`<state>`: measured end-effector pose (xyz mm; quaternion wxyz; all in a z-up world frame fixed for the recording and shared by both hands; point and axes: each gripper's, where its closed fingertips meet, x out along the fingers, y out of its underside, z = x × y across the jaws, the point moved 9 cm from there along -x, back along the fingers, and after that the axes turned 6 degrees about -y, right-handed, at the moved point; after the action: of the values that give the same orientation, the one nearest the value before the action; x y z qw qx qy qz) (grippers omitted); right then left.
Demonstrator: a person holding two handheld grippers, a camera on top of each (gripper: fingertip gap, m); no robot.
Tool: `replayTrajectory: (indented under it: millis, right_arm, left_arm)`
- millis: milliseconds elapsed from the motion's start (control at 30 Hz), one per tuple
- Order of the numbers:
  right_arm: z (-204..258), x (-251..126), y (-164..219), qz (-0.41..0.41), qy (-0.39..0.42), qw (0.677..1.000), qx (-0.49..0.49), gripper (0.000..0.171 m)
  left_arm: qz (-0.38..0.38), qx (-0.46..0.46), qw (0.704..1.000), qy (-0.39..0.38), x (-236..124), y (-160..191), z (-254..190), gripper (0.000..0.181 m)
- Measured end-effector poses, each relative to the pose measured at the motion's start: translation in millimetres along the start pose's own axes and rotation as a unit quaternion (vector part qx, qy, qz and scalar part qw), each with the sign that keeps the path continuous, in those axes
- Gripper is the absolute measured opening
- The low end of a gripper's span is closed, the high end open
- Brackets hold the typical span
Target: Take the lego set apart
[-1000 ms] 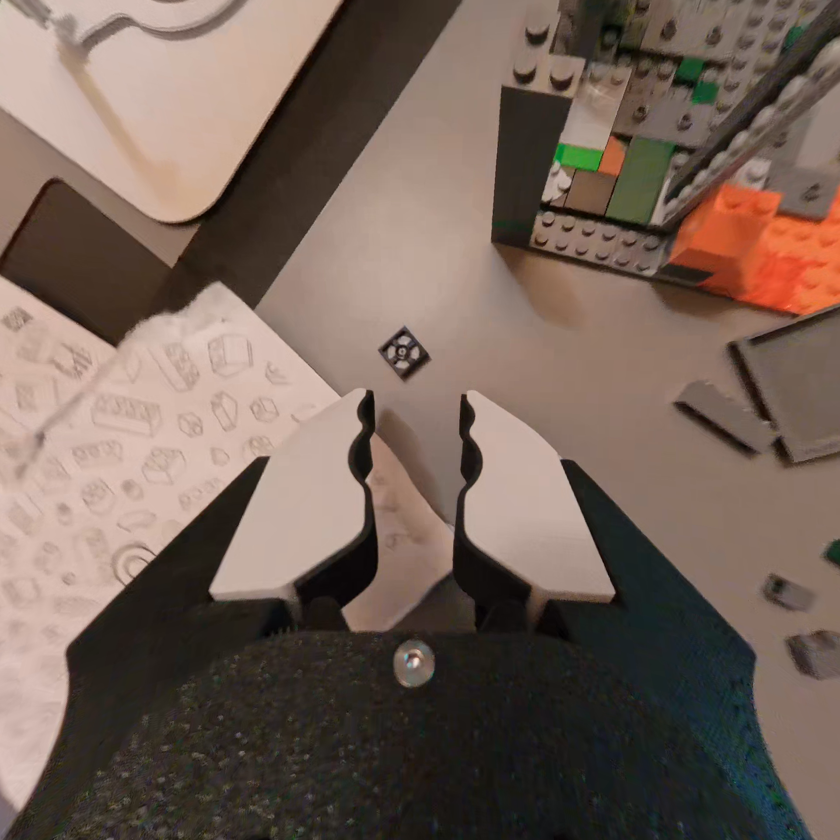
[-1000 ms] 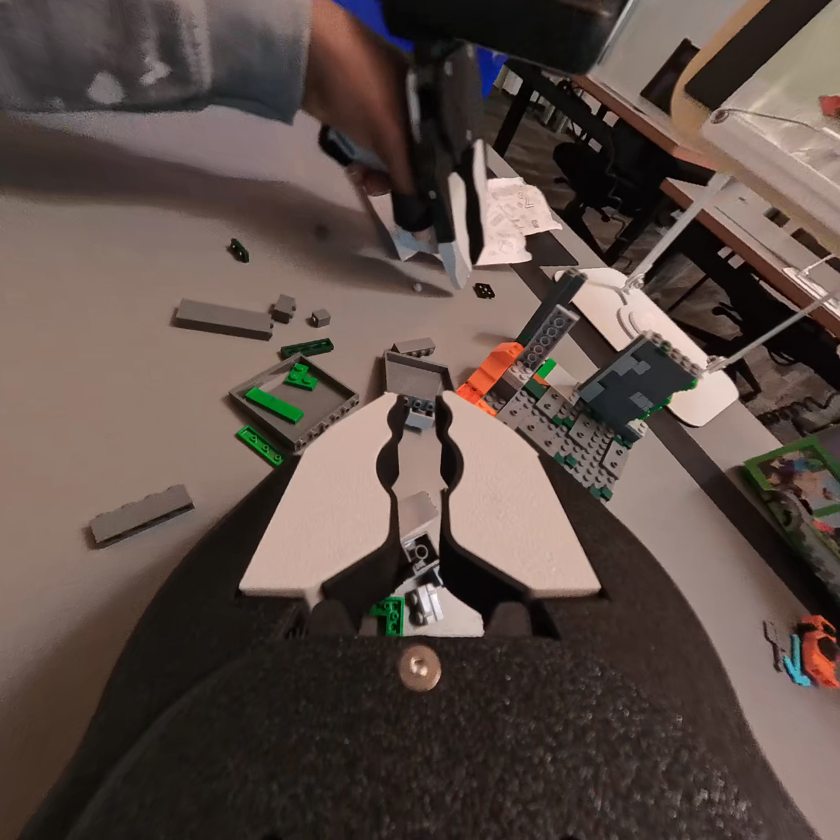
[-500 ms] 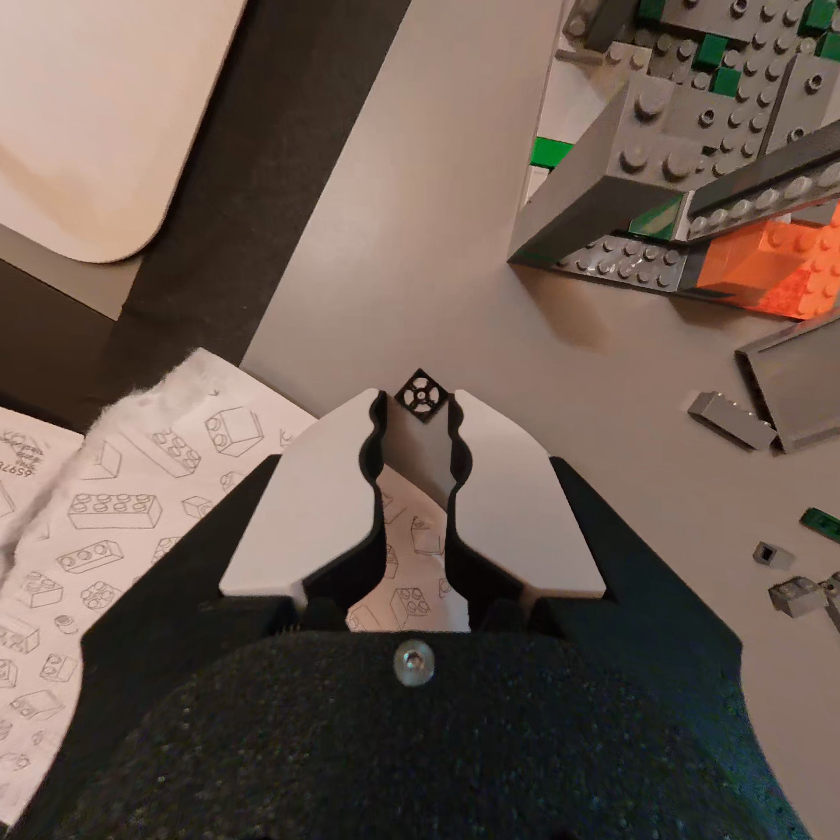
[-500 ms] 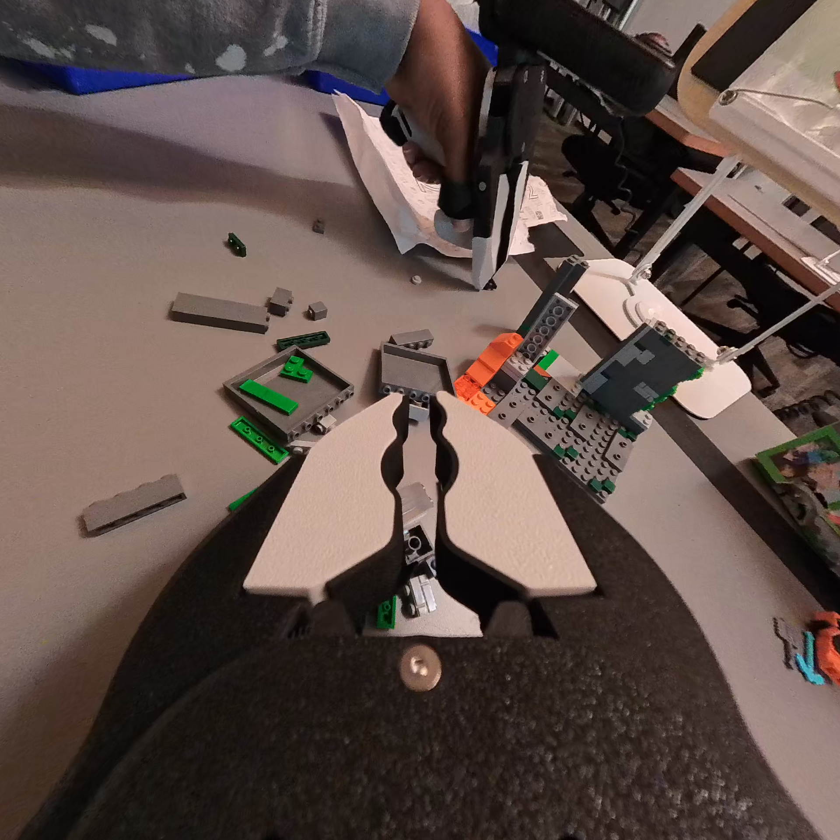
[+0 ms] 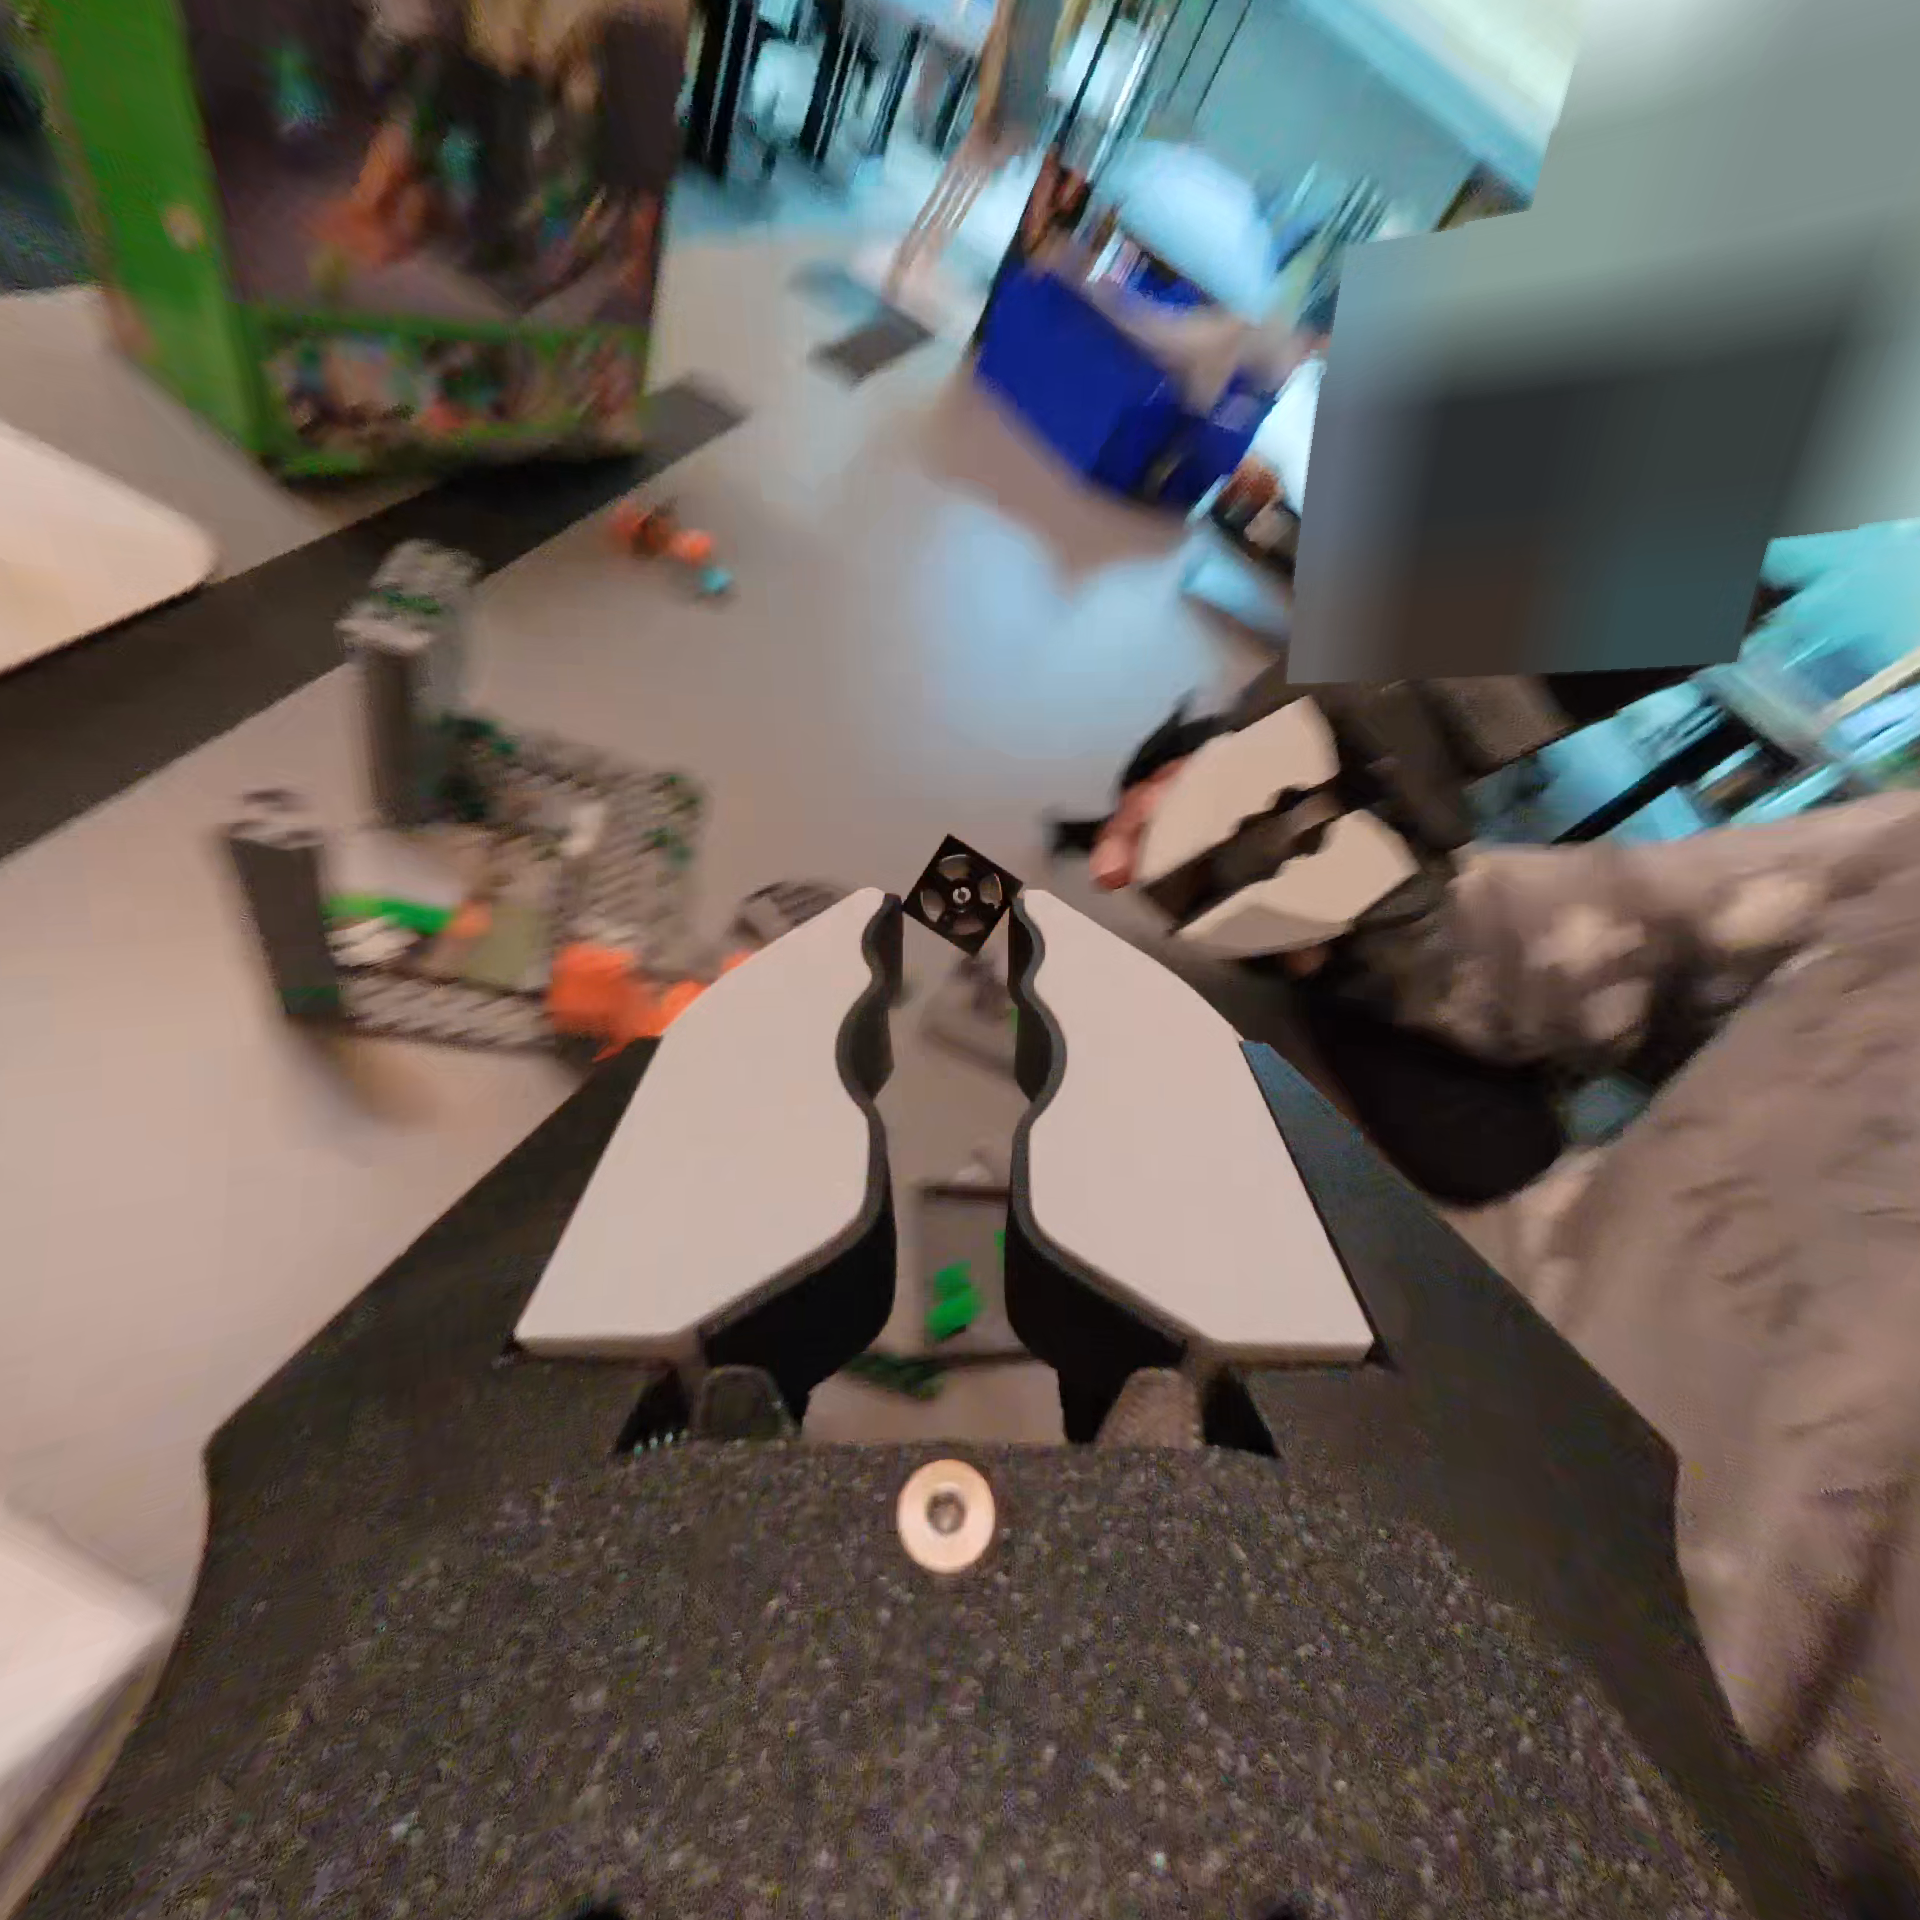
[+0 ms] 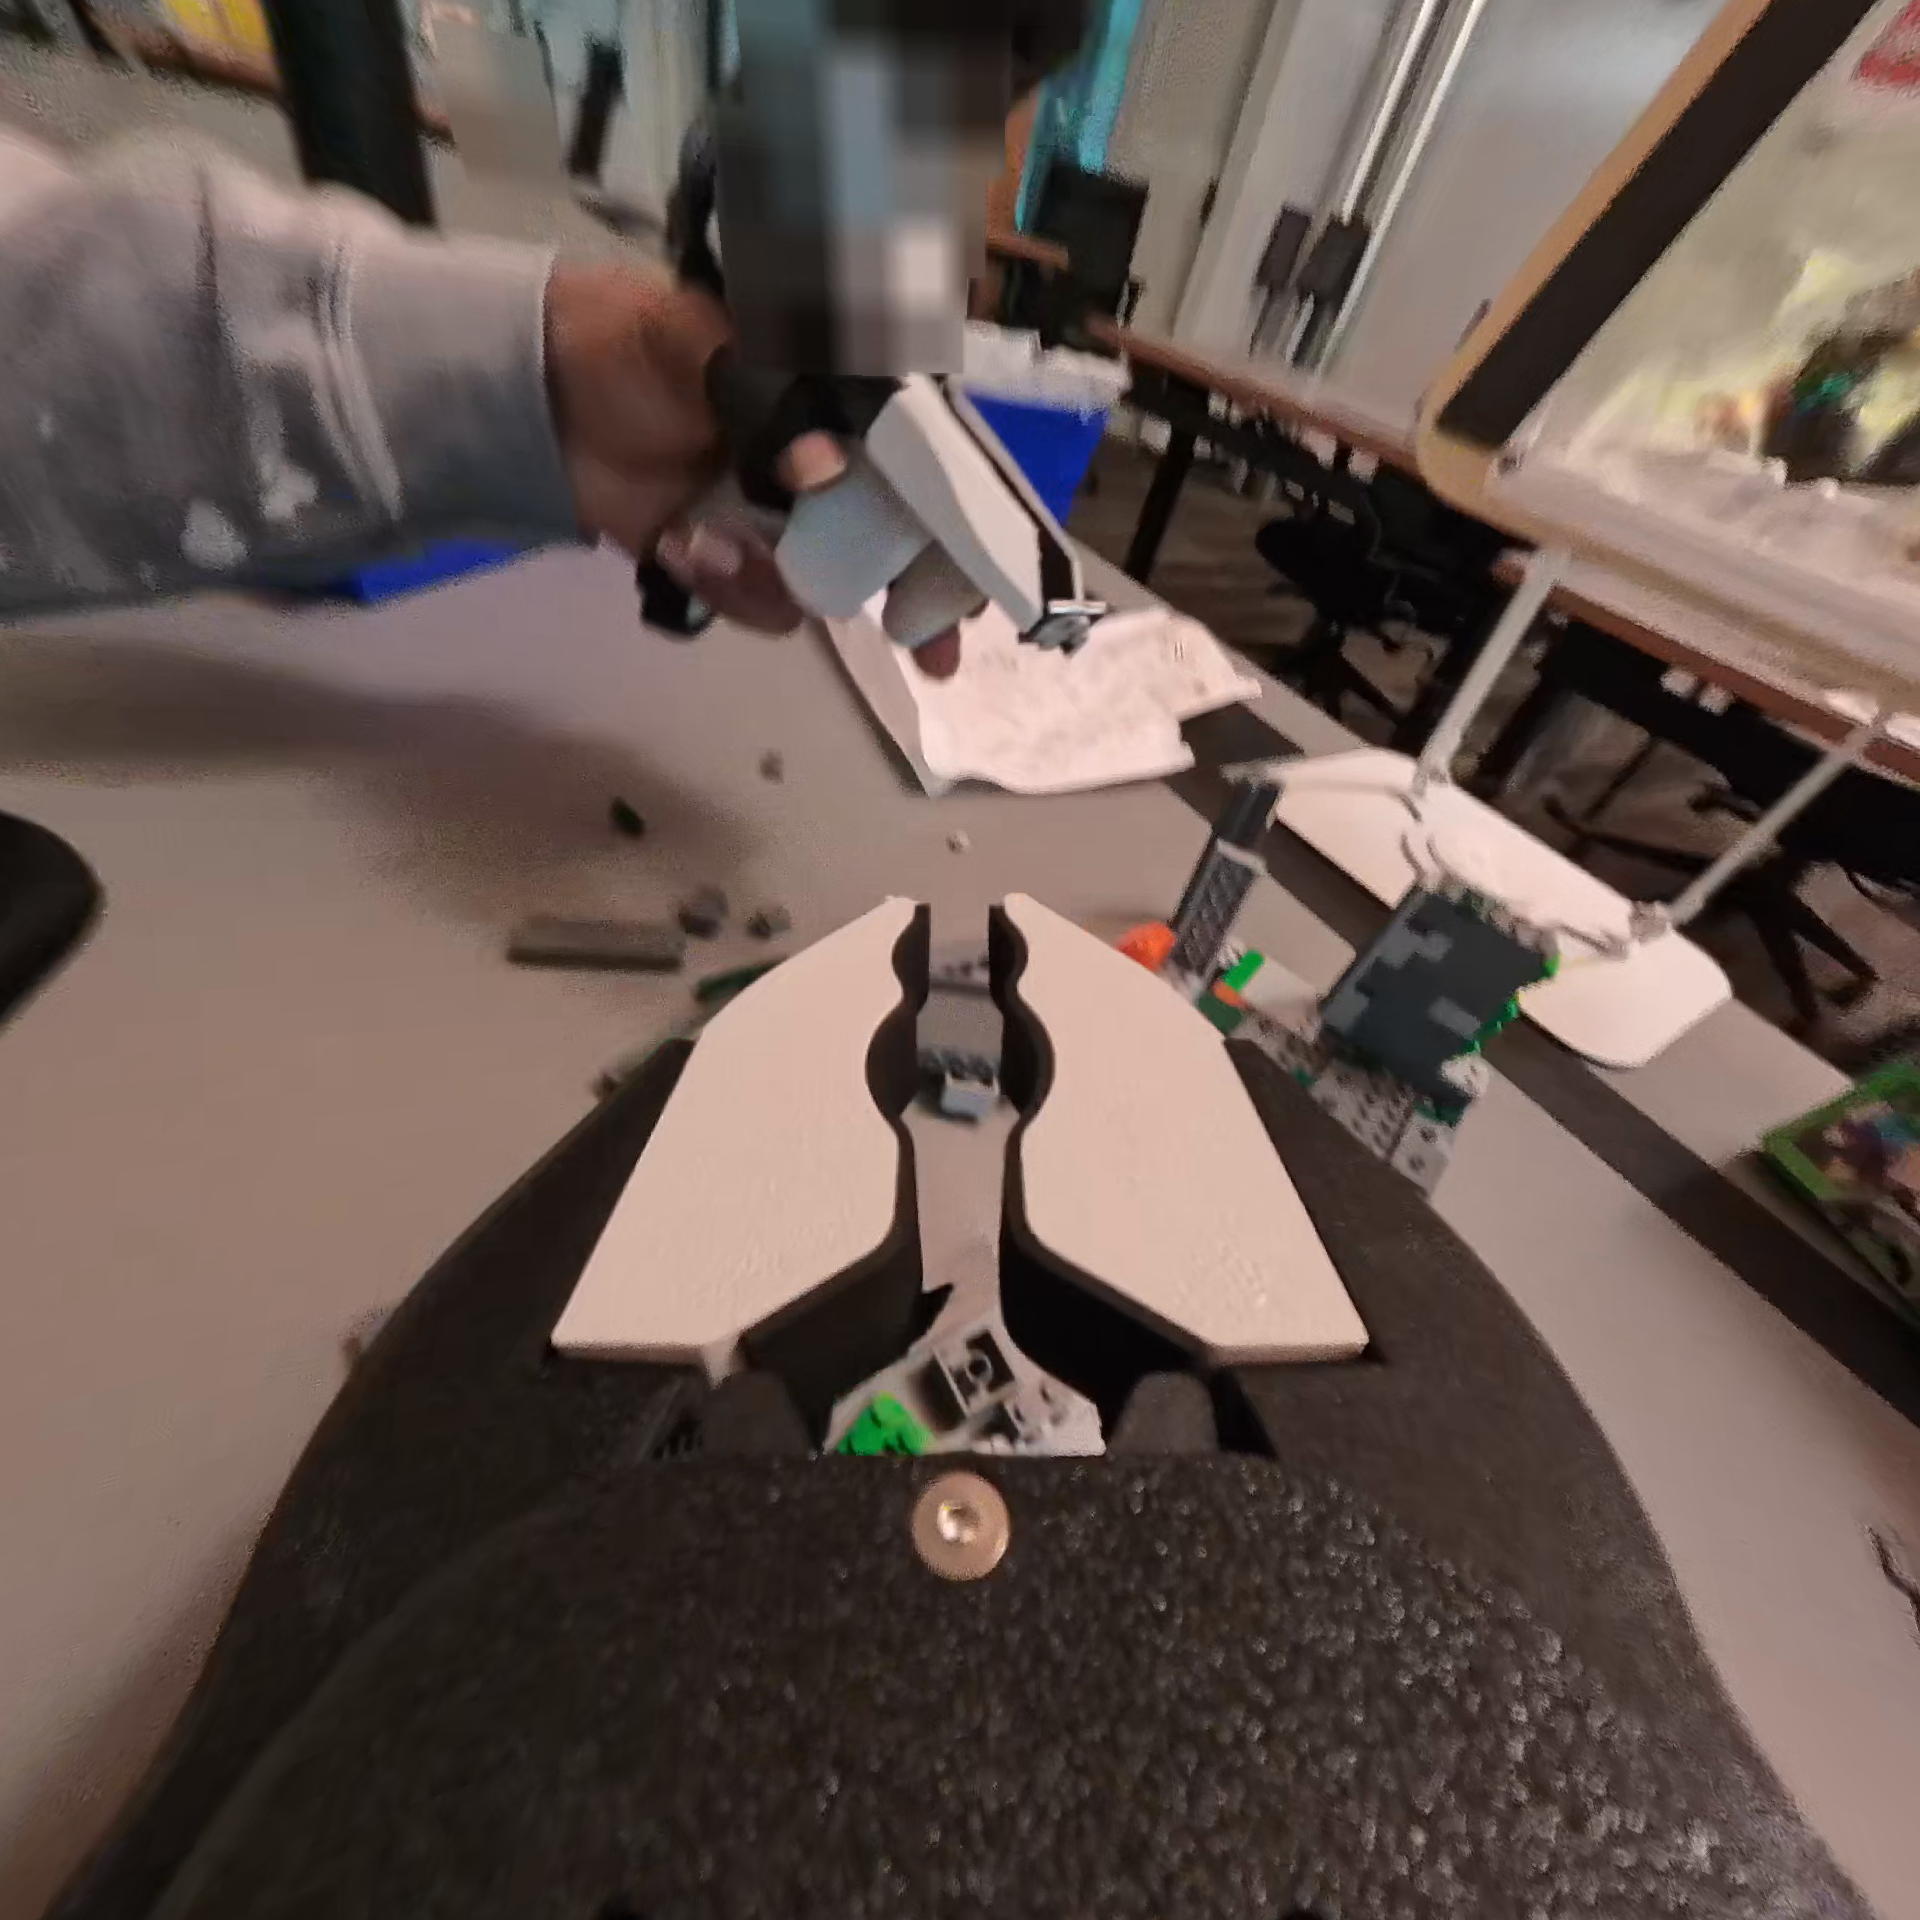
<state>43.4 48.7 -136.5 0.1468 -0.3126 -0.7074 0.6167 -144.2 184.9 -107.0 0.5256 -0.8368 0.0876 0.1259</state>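
My left gripper [image 5: 958, 906] raised off the grey table [image 5: 187, 1122], tips clenched on a small black square tile [image 5: 958, 895], my right gripper [image 6: 959, 912] narrowly parted, grasping nothing, above loose grey bricks [image 6: 954, 1070]

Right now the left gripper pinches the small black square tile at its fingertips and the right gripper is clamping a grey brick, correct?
Half right. The left gripper does pinch the small black square tile, but the right wrist view shows the right gripper empty, jaws slightly apart.

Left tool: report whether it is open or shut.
Shut on the small black square piece. The left tool pinches it between its tips, lifted off the table; the side view agrees.
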Motion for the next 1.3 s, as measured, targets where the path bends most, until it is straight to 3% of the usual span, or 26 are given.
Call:
replayTrajectory:
  millis: [133, 267, 600, 700, 900, 1100, 1300]
  right_arm:
    - [9.0, -9.9, -22.0, -0.060, -0.017, 0.998, -0.031, 0.015]
    - [26.1, -13.9, -35.8, -0.063, -0.038, 0.992, -0.106, 0.018]
    - [53.7, -8.5, -39.2, 0.004, -0.067, 0.971, -0.228, 0.023]
    - [53.1, -6.3, -33.8, 0.027, -0.075, 0.971, -0.225, 0.022]
    - [47.0, 0.5, -16.2, 0.131, -0.082, 0.962, -0.223, 0.022]
    - [56.3, 15.3, -3.7, 0.202, -0.072, 0.943, -0.257, 0.022]
    - [62.8, 22.7, 0.1, 0.238, -0.059, 0.927, -0.284, 0.022]
  left_arm:
    - [-0.112, -0.076, 0.987, 0.088, -3.0, 23.1, -50.9, 0.019]
    - [-0.167, -0.160, 0.958, 0.169, 6.5, 49.9, -82.4, 0.019]
    - [-0.125, -0.183, 0.954, 0.200, 22.1, 78.8, -94.6, 0.019]
    - [-0.106, -0.164, 0.966, 0.169, 22.2, 81.8, -92.2, 0.018]
    - [-0.062, -0.074, 0.995, 0.021, 14.8, 85.1, -90.2, 0.022]
    - [0.007, -0.016, 0.997, -0.081, 25.3, 91.5, -94.6, 0.028]
    - [0.041, 0.018, 0.990, -0.137, 30.9, 95.6, -96.8, 0.014]
